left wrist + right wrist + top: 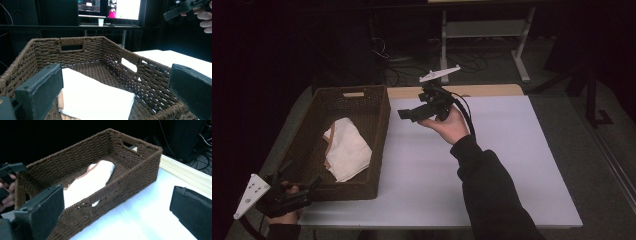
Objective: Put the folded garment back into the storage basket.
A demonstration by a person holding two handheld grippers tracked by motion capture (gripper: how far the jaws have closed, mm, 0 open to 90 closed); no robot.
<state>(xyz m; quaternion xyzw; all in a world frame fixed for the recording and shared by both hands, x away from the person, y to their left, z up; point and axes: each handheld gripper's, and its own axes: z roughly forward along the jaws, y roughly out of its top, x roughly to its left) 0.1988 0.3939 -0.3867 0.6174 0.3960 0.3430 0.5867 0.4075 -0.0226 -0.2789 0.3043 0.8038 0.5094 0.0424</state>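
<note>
A folded white cloth (346,148) lies inside the dark brown woven rectangular basket (381,114) on the white counter (492,165). The left gripper (301,189), at the basket's near corner, and the right gripper (411,114), raised just beside the basket's far end, both have their fingers spread apart, holding nothing.

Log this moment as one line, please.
cloth: folded, in basket | left tongs: open, at basket's near end | right tongs: open, raised over table

Beyond my desk's (492,165) far edge, lit monitors (123,8), a white cup (100,22), tangled floor cables (462,62).
</note>
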